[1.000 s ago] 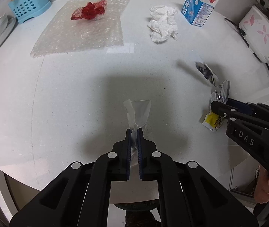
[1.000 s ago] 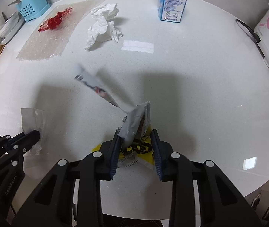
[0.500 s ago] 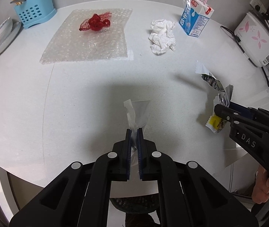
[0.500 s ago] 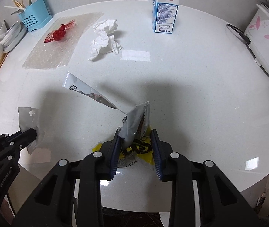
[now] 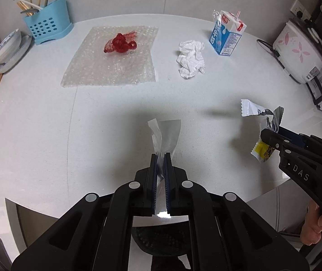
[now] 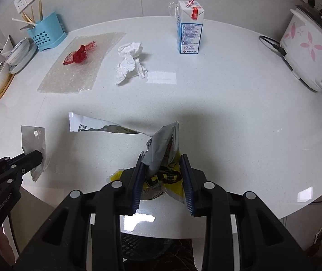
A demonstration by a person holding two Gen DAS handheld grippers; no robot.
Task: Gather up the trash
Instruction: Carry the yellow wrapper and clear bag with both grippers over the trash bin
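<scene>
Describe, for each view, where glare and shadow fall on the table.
Left wrist view: a dark shadow spreads around the clear bag; glare glints beside the bubble wrap. Right wrist view: a bright window reflection beside the tissue; shadow behind the wrappers.

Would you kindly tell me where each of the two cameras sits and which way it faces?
Left wrist: sits behind the left claw, looking forward and down over the table; the claw shut on a clear bag, with the right claw and a hand at right.
Right wrist: sits behind the right claw, facing the same way; it grips wrappers, with the left claw at left.
Shared: carton, tissue, red net, a bin below the table's edge.
</scene>
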